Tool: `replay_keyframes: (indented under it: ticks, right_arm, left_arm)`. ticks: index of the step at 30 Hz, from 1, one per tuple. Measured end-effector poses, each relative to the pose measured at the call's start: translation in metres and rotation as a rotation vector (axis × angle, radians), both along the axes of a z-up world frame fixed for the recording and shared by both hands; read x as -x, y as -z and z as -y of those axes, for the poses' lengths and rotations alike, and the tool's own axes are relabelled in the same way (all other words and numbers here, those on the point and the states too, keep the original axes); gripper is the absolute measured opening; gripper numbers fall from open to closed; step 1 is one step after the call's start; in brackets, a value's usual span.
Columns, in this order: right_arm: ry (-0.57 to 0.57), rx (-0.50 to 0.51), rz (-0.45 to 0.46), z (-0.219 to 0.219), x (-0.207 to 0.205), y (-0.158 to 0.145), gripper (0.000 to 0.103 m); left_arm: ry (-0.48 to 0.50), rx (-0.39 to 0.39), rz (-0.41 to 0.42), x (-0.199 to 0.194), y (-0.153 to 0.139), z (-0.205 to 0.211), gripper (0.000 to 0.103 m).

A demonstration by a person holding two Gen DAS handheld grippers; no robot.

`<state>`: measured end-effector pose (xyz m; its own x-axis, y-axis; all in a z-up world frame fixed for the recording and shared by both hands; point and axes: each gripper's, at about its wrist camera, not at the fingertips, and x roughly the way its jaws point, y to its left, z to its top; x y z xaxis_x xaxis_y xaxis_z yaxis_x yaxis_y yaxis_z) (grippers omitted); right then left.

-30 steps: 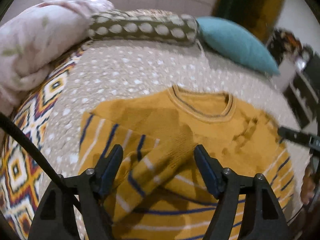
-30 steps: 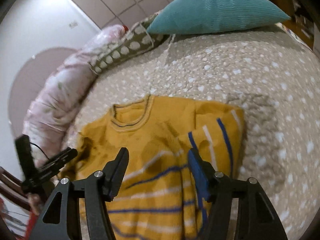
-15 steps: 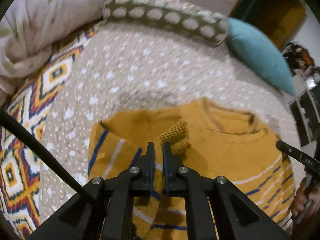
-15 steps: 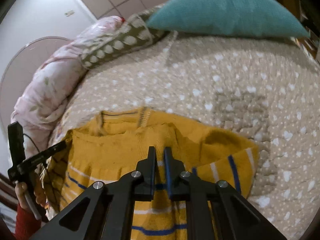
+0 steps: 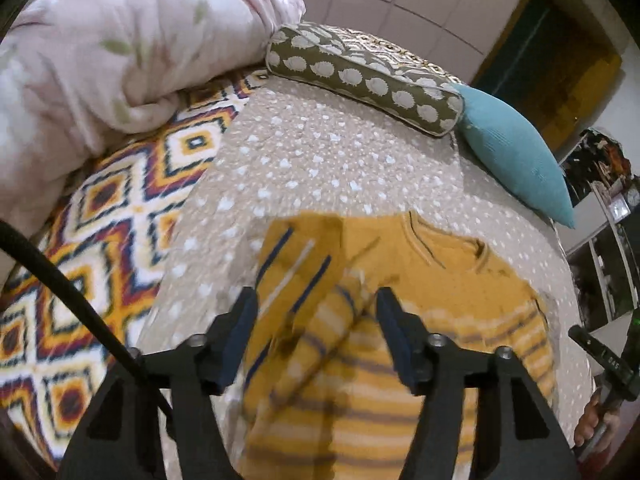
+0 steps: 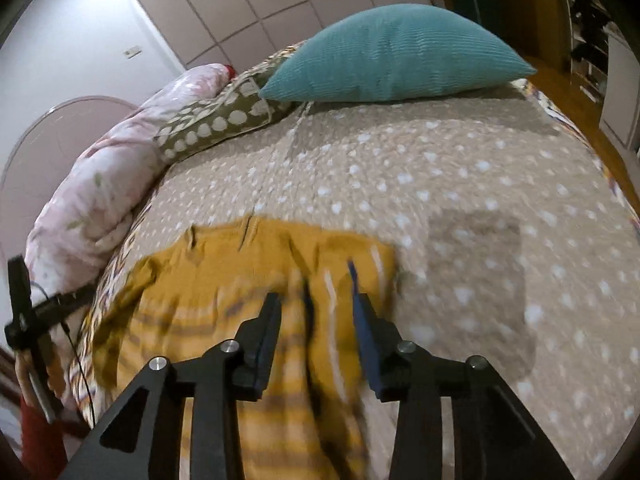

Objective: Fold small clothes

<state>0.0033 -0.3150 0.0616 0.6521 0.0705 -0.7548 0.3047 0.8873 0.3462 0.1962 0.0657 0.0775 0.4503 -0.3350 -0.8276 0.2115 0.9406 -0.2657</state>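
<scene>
both sleeves now lie folded in, sweater (image 5: 436, 280) neck toward pillows; left gripper (image 5: 314, 316), right gripper (image 6: 316, 312) just opened, empty.

My left gripper (image 5: 312, 334) is matte black plastic, two angular arms with triangular cut-outs, each fastened by round silver screws. Its fingers (image 5: 240, 336) carry dark blue pads on their inner faces. A thick black cable (image 5: 68, 292) curves past the outer side of the left one. My right gripper (image 6: 316, 332) is the same build: black frame, silver screws, blue-padded fingers (image 6: 366, 332). Far off to their left, a red sleeve (image 6: 40, 436) shows.
</scene>
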Motion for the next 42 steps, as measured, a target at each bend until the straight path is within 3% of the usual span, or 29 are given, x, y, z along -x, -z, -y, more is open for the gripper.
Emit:
replay_keyframes:
  ticks: [5,9,10,15,20,22,26,28,29,33,35,36,37,39,40,42]
  right_arm:
    - [-0.045,-0.02,-0.012,-0.017,0.055,0.023,0.043]
    - [-0.068,-0.053,-0.036,-0.032,0.063,0.05,0.041]
    - [-0.095,-0.106,-0.036,-0.034,0.064,0.059,0.011]
    - [0.027,-0.157,-0.044,-0.011,0.088,0.067,0.005]
    - [0.048,-0.171,-0.076,-0.002,0.097,0.075,0.007]
    - [0.059,-0.149,-0.042,-0.002,0.1,0.059,0.014]
    - [0.098,-0.071,0.047,-0.001,0.097,0.023,0.017]
    - [0.076,-0.049,0.053,-0.005,0.079,0.013,0.035]
    - [0.066,-0.034,0.052,-0.008,0.069,0.012,0.038]
    - [0.037,0.031,-0.022,-0.018,0.018,0.028,0.04]
    - [0.019,0.018,-0.077,-0.018,0.0,0.046,0.039]
    - [-0.005,-0.001,-0.087,-0.018,-0.004,0.05,0.02]
    - [-0.033,-0.002,-0.087,-0.019,-0.004,0.051,0.012]
    - [0.001,0.068,-0.117,-0.014,0.0,0.052,0.009]
    - [0.04,0.095,-0.144,-0.007,0.002,0.053,0.001]
    - [0.132,0.193,-0.209,0.004,0.005,0.058,0.0]
  left_arm:
    - [0.01,-0.002,-0.024,0.051,0.012,-0.014,0.063]
    - [0.005,-0.042,-0.039,0.08,0.033,-0.014,0.063]
    - [0.003,-0.06,-0.037,0.086,0.037,-0.014,0.063]
    - [0.003,-0.108,-0.007,0.105,0.043,-0.018,0.063]
    - [-0.004,-0.104,0.006,0.107,0.045,-0.018,0.063]
    - [-0.009,-0.117,0.029,0.112,0.046,-0.014,0.063]
    - [-0.007,-0.166,0.089,0.121,0.049,-0.001,0.065]
    - [-0.006,-0.166,0.102,0.123,0.051,0.003,0.065]
    - [-0.006,-0.158,0.103,0.123,0.051,0.004,0.065]
    - [-0.022,-0.123,0.092,0.12,0.045,-0.001,0.065]
    - [-0.033,-0.115,0.097,0.119,0.04,-0.008,0.065]
    - [-0.039,-0.115,0.106,0.118,0.036,-0.012,0.065]
    - [-0.047,-0.116,0.118,0.117,0.032,-0.017,0.065]
    - [-0.061,-0.122,0.134,0.112,0.028,-0.024,0.066]
    - [-0.067,-0.129,0.138,0.107,0.027,-0.027,0.067]
    - [-0.082,-0.146,0.135,0.096,0.028,-0.031,0.067]
